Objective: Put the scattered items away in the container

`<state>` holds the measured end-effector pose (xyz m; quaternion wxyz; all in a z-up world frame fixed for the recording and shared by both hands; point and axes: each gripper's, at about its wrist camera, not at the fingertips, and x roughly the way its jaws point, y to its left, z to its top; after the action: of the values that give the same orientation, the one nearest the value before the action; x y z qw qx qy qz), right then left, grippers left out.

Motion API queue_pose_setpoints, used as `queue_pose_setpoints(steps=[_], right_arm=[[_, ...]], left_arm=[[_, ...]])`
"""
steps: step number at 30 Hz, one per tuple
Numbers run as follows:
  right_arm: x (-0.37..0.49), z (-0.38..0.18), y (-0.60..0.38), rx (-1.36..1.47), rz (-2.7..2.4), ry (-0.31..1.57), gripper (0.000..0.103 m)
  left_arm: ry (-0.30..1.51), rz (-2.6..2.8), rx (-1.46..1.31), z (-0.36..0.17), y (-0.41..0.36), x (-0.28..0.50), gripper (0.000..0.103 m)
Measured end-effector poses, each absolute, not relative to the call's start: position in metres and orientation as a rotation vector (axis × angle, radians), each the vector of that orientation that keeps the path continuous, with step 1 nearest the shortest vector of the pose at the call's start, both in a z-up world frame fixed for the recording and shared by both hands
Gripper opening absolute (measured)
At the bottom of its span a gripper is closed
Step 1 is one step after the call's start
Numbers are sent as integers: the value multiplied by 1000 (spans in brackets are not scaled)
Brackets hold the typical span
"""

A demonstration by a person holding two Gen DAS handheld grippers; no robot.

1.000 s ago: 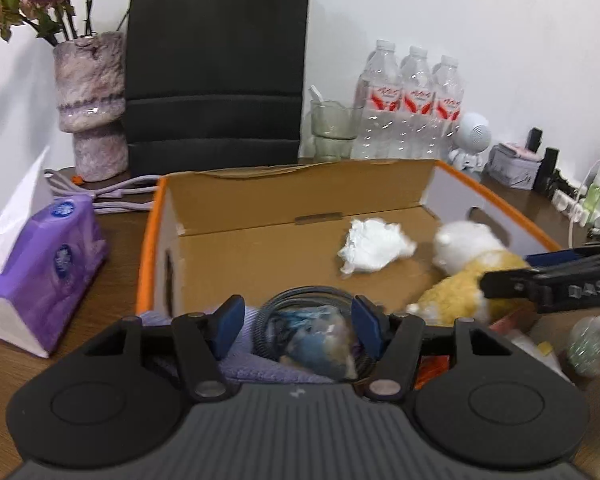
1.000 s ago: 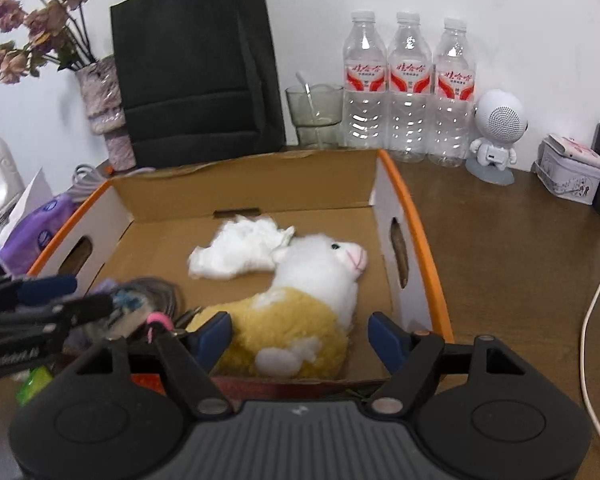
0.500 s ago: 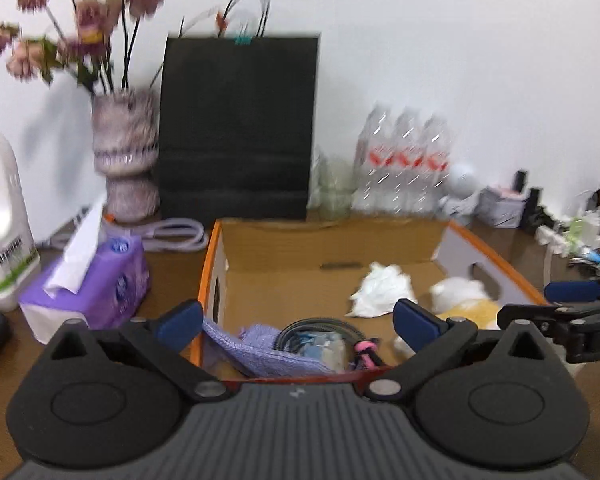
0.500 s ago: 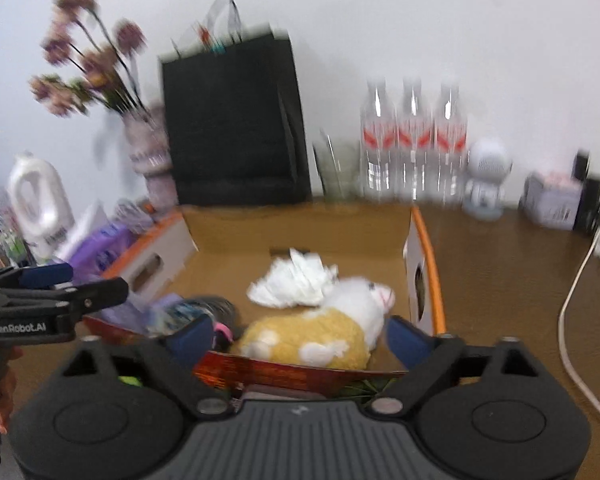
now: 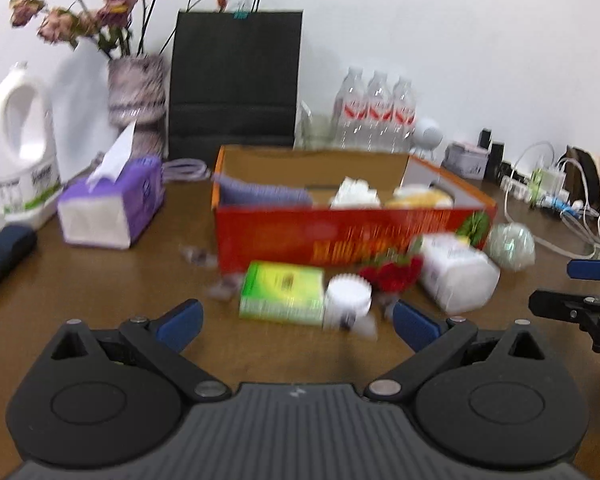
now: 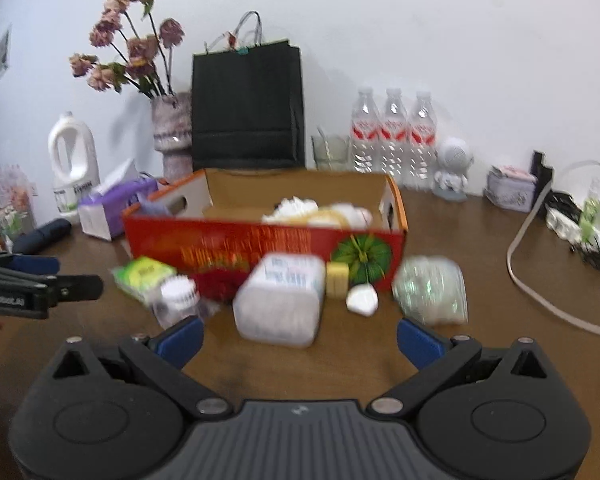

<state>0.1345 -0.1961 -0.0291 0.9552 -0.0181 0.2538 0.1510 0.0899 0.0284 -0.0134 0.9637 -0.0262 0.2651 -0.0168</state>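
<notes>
**Cardboard box part filled, a cluster left outside**

Cardboard, red-fronted, the box (image 6: 260, 246) sits mid-table and already holds a purple cloth (image 5: 260, 194), white crumpled paper (image 5: 354, 192) and a yellow plush toy (image 5: 420, 197). Near its front wall, on the table, remain a green packet (image 5: 282, 294), a white-capped jar (image 5: 346, 302), a white plastic tub (image 6: 280, 300), a small white piece (image 6: 362, 300) and a clear bag (image 6: 430, 292) to the right. Left gripper (image 5: 296, 320) and right gripper (image 6: 298, 334) both hang wide and empty, near the viewer, so I judge the job under halfway done
</notes>
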Motion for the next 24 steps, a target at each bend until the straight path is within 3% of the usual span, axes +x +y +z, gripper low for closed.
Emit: queue_pose_setpoints(steps=[24], right_arm=[[128, -54, -182, -82, 277, 523, 103]], left_arm=[[552, 69, -37, -35, 29, 82, 103]])
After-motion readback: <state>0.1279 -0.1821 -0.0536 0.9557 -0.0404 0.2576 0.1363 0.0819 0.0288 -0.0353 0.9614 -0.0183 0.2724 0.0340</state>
